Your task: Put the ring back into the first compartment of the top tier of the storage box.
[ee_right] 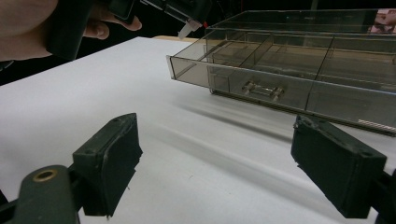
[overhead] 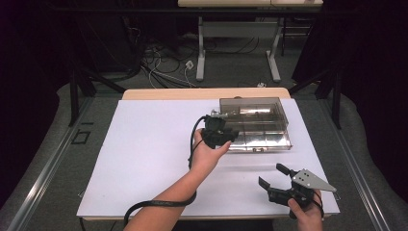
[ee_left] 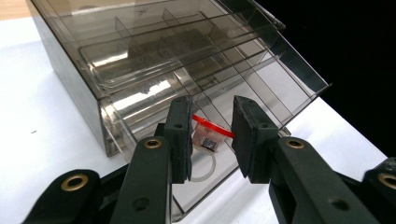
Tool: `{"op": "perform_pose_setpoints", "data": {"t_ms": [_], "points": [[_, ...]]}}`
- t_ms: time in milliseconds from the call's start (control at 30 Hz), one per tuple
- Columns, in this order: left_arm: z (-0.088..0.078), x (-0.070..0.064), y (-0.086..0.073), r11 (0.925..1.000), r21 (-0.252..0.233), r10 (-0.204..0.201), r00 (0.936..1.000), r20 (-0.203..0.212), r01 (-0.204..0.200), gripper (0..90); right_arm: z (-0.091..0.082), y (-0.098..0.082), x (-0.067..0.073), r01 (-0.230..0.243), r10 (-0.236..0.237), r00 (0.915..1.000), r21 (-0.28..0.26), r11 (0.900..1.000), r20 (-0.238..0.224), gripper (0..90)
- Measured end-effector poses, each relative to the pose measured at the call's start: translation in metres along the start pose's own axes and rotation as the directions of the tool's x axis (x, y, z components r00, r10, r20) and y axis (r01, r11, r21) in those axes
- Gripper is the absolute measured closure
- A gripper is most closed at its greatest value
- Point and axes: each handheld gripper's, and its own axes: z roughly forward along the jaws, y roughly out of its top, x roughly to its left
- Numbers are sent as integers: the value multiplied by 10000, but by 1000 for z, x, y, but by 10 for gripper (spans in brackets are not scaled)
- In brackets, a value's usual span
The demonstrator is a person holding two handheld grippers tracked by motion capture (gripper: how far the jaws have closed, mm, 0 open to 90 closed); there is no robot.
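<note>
Left gripper clamps small red-topped part over open drawer of smoky plastic organizer box, drawer's left end. Right gripper jaws wide, empty, near table's front right.

- High view: the white table sheet is evenly bright under overhead light; the surroundings fall off into near black. The picture is soft and low in detail throughout.
- Left gripper view: white glare streaks lie on the smoky clear box just beyond the jaws; the jaws themselves, nearest the lens, are slightly soft.
- Right gripper view: a faint, blurred shadow band stretches under the box's front edge, ahead of the jaws; the hand at upper left is out of focus.
</note>
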Motion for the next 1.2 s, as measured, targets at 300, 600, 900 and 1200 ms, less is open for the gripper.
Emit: {"op": "perform_pose_setpoints", "data": {"t_ms": [300,600,900,1200], "points": [[7,-2,-2,10000,37,22,10000,-22,-22,682,0,0,0,14,-14,10000,-5,10000,-13,149],[12,-1,-6,10000,11,2,10000,-63,-2,682,0,0,0,71,-72,10000,-36,10000,-32,150],[15,1,-8,10000,-31,-14,9999,-127,14,681,1,0,-1,109,-109,9999,-37,9999,-57,150],[20,3,-11,9999,47,-116,9998,-182,117,680,1,0,-1,105,-105,9999,-12,9999,-73,150]]}}
